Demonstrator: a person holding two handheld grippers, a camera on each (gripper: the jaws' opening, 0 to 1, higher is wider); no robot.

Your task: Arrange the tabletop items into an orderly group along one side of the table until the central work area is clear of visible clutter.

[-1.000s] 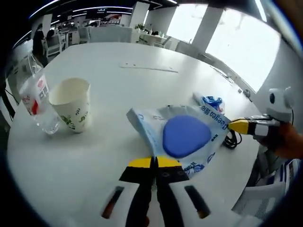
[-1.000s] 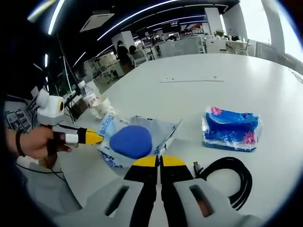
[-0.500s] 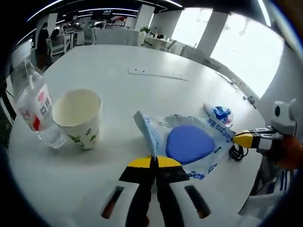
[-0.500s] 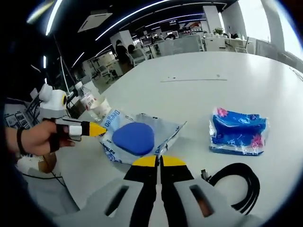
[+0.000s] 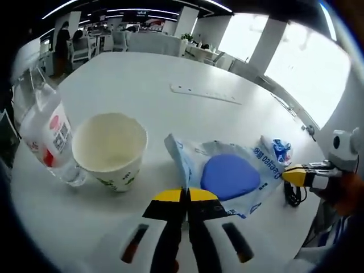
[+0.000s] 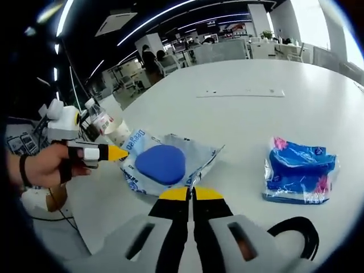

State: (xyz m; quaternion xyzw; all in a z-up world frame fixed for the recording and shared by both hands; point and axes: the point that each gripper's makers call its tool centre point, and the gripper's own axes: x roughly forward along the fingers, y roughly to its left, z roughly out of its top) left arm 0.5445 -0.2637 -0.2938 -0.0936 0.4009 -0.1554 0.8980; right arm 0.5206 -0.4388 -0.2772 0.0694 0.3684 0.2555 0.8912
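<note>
- The clear plastic pouch (image 5: 227, 176) with blue lettering lay flat on the white table (image 5: 170, 74), a rounded blue pad showing through its middle
- The left gripper (image 5: 183, 196) had its yellow-tipped jaws pinched on the pouch's near edge; the right gripper (image 6: 191, 194) was clamped on the opposite edge
- A paper cup (image 5: 112, 149) stood beside a water bottle (image 5: 48, 136), just left of the pouch
- A blue tissue pack (image 6: 300, 173) lay near a black cable (image 6: 296, 232)

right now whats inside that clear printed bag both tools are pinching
A rounded blue pad lies inside the bag, seen through the clear film. Its underside and anything beneath it are covered. Left tool and right tool grip opposite edges.
</note>
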